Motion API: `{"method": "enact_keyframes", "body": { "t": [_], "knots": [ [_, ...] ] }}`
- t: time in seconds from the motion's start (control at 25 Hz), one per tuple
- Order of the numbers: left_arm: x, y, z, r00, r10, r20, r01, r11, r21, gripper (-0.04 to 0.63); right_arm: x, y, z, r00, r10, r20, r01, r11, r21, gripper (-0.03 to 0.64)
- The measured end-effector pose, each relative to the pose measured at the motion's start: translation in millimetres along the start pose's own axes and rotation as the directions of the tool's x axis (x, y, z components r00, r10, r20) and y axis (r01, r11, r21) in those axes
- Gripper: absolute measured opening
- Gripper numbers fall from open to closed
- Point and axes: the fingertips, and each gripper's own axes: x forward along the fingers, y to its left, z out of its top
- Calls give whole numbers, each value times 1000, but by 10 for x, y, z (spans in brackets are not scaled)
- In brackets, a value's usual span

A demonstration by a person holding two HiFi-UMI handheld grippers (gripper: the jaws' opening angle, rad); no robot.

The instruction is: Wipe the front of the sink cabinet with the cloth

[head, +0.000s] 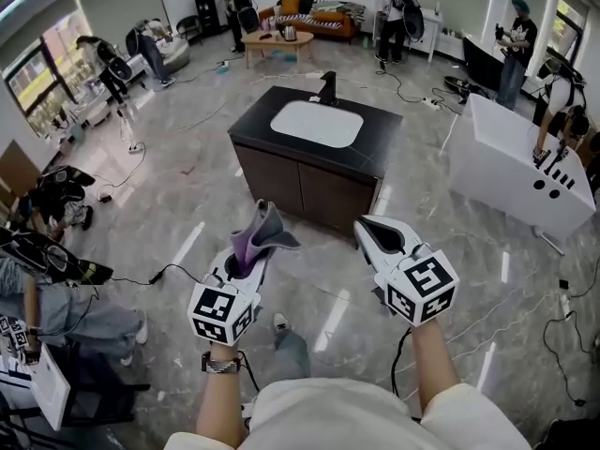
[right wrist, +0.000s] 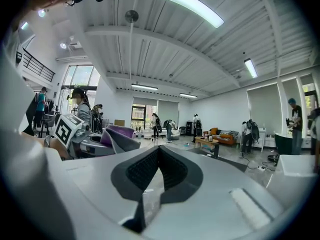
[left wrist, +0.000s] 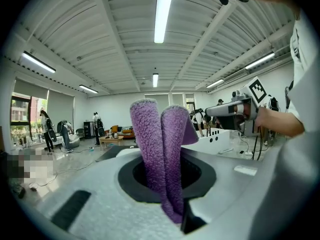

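You've got the cloth clamped in your left gripper, and your right gripper is pinched together, empty. The cabinet stands well ahead, so by my reckoning all the wiping is still to do.

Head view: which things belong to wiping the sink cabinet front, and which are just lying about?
Job: purple fluffy cloth, clamped in left gripper; dark brown sink cabinet with black top.
Lying about: low wooden coffee table; orange sofa; white unit with round holes; black floor cable.
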Motion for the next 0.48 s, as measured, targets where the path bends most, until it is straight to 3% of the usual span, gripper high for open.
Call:
{"method": "enact_keyframes", "body": {
  "t": [0.28,0.48],
  "knots": [
    [612,881,-85,1000,-16,-5,16,1000,6,51,1023,-281,29,1000,-24,-9,23,999,-49,6],
    [987,1501,-56,1000,-29,-2,29,1000,-9,49,1629,-531,191,998,-51,43,51,999,-17,6]
  ]
}}
